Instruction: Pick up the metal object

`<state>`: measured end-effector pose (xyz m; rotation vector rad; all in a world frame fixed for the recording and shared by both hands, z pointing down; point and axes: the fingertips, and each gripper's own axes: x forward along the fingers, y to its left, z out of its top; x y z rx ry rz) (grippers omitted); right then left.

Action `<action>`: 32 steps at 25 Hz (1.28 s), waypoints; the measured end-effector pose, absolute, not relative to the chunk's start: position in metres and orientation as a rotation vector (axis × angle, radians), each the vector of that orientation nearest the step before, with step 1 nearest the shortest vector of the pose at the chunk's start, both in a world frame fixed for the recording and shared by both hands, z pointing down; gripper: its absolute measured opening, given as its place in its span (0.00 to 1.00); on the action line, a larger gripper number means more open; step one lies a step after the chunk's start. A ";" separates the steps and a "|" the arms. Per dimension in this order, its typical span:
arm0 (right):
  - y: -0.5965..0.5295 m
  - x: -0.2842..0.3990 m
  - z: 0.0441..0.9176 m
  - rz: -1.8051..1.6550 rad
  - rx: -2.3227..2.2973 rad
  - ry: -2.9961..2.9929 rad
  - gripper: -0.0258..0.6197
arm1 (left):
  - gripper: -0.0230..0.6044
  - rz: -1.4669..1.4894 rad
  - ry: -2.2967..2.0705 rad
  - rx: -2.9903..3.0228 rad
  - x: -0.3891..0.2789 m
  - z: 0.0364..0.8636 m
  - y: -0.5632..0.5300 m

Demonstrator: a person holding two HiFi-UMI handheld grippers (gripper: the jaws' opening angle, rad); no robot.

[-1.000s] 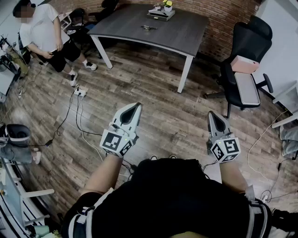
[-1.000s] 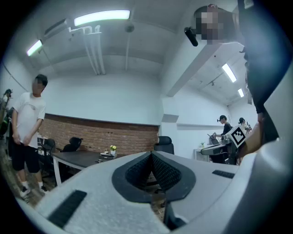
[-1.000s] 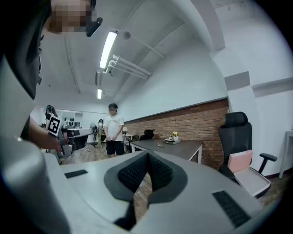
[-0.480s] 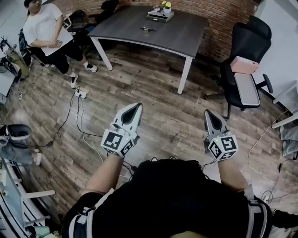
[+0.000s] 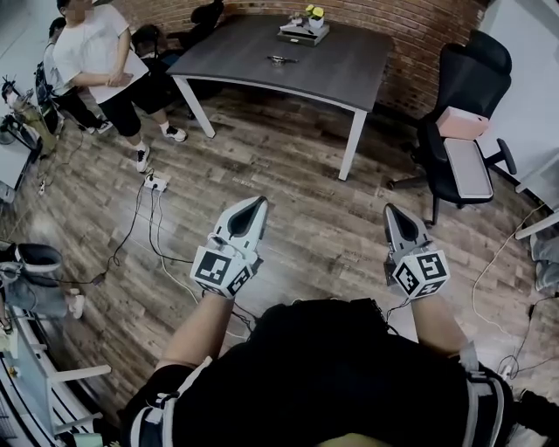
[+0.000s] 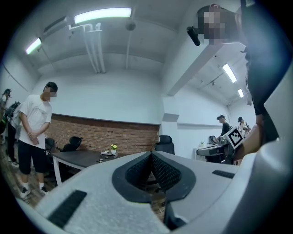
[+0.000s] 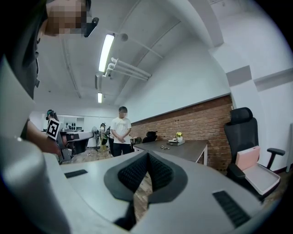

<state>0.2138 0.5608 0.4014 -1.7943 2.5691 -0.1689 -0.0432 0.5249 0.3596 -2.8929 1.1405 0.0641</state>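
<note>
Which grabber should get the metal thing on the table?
Probably the left gripper: the metal object on the table lies almost straight ahead of it; the right gripper is further aside. Both are shut, empty, far off.

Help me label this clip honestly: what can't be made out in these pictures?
1. Metal object on the grey table: too small in the head view and right gripper view to tell its shape.
2. Yellow-topped item at the table's far edge: too small to identify.
3. Bystander in the white shirt: head partly cut off by the head view's top edge.
4. Wearer's feet: hidden by the black torso.
</note>
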 end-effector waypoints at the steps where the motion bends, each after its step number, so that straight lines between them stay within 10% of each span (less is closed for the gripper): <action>1: 0.556 0.209 0.401 -0.165 -1.794 2.568 0.03 | 0.05 0.064 1.140 -2.891 -0.048 0.360 0.521; 32: 0.095 0.230 0.404 -0.202 -1.565 2.710 0.03 | 0.05 0.079 1.298 -2.815 -0.018 0.350 0.091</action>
